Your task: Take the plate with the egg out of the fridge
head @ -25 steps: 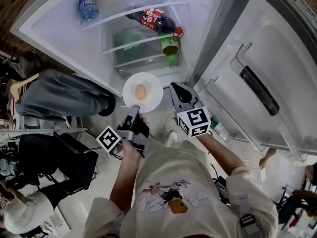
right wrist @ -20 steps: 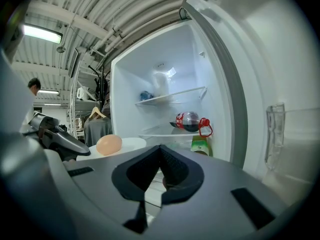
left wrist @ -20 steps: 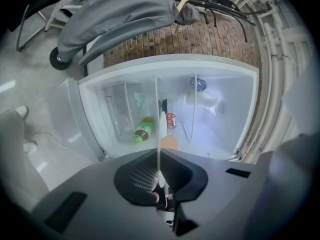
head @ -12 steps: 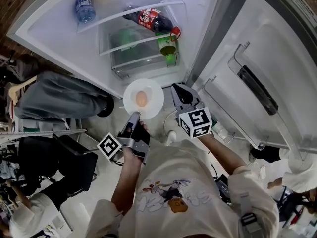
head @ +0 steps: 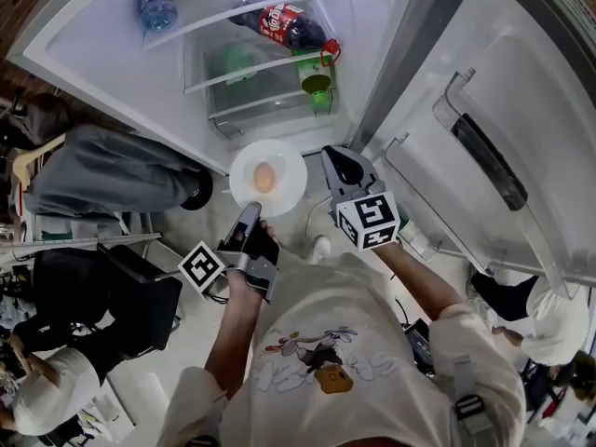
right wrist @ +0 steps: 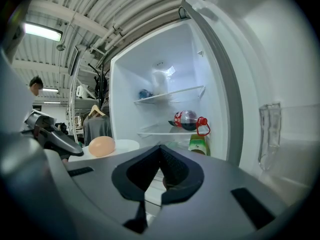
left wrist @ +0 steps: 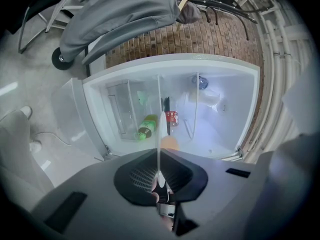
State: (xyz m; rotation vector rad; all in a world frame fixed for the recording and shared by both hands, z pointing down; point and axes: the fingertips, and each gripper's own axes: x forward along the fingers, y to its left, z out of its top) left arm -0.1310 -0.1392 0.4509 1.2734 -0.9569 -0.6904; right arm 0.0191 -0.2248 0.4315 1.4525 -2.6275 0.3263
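the plate (head: 285, 168) is out of the fridge (head: 112, 59) now. it hangs in the air over the floor (head: 216, 220), just in front of the open fridge, which is at 12 o'clock from it. the egg (head: 264, 176) sits near the middle of the plate.

the left tongs (head: 252, 210) are closed on the rim of the plate at its 6 o'clock side. in the left gripper view the thin white edge of the plate runs right between the two pads. only that small bit of rim is pinched. the rest of the plate sticks out with nothing under it.

the right tongs (head: 337, 161) are at 3 o'clock from the plate, close to it but not touching. they look closed and hold nothing.

inside the fridge a cola bottle (head: 284, 24) lies on a shelf, and a green bottle (head: 317, 87) is lower down. the fridge door (head: 503, 110) stands wide open at 2 o'clock.

i think the job is almost done. here is what could go wrong. the egg is round and nothing holds it in place. if the plate tips even a little, the egg could roll off and break on the floor. a fast swing or a quick turn could do the same. the plate could also slip from the tongs, since the grip is only on the edge. and the right tongs are so near that a bump could knock the plate.
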